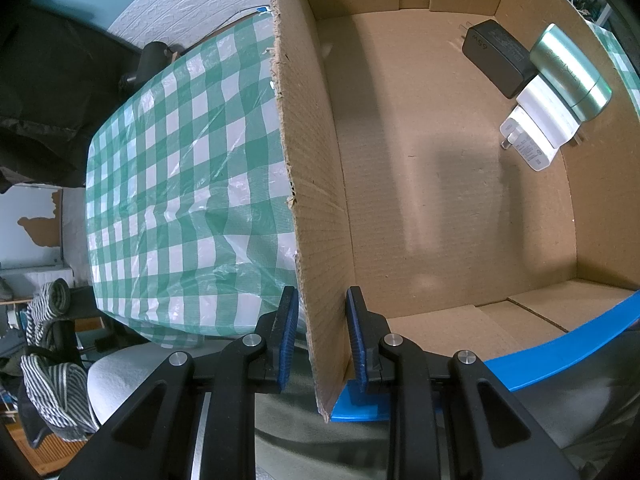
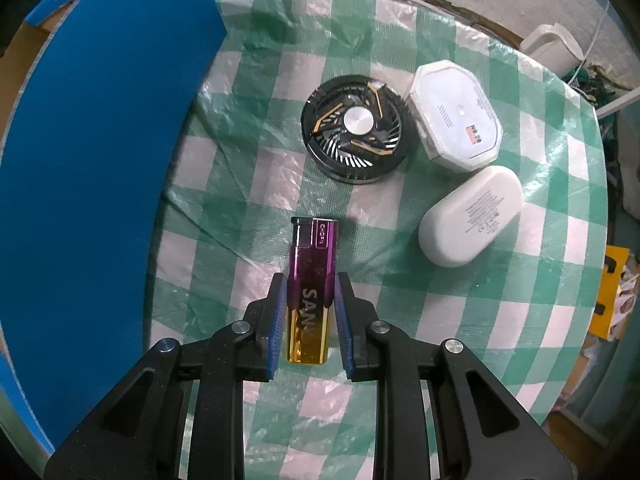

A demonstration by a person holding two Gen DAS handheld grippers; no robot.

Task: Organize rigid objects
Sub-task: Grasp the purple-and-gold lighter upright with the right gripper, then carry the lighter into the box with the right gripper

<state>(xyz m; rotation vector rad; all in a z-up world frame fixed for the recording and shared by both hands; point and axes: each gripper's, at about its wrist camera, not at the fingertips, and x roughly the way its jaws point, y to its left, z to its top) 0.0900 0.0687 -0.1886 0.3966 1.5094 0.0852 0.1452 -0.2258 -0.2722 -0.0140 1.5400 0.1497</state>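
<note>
Right gripper (image 2: 307,322) straddles a glossy purple-gold lighter (image 2: 310,292) on checkered plastic.

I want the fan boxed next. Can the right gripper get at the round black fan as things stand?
Probably not yet: the right gripper has the lighter between its fingers. Otherwise the way looks free, since the fan lies uncovered on the tablecloth straight ahead.

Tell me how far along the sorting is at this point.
Partly done. The cardboard box already holds a black charger, a white plug adapter and a silver-green cylinder. The right hand-held gripper straddles the purple lighter; the left hand-held gripper straddles the box wall. The fan, octagonal case and white oval case remain.
</note>
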